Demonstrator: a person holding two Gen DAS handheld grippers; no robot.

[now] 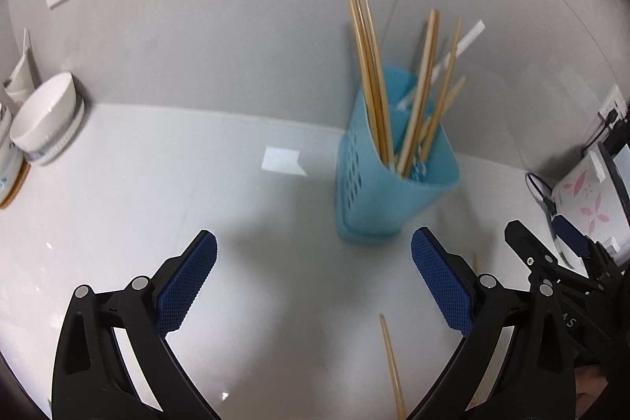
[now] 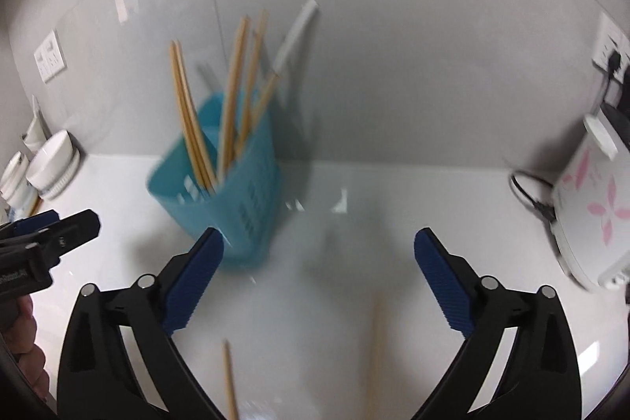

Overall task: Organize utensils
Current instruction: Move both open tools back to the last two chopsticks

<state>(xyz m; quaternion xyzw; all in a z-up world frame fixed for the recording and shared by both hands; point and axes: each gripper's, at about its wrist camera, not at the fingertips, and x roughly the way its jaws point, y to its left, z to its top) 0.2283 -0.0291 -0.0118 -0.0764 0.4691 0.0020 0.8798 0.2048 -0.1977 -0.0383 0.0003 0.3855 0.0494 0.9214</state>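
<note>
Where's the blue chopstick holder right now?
The blue chopstick holder stands on the white counter against the grey wall: right of centre in the left wrist view, left of centre in the right wrist view, chopsticks inside.

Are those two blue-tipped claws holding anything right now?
No. The left gripper and right gripper both stand open and empty; loose chopsticks lie on the counter, others stand in the blue holder.

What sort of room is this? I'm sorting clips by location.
Probably a kitchen counter: a blue holder of chopsticks, stacked white bowls by the wall, and a flower-patterned appliance plugged in.
</note>
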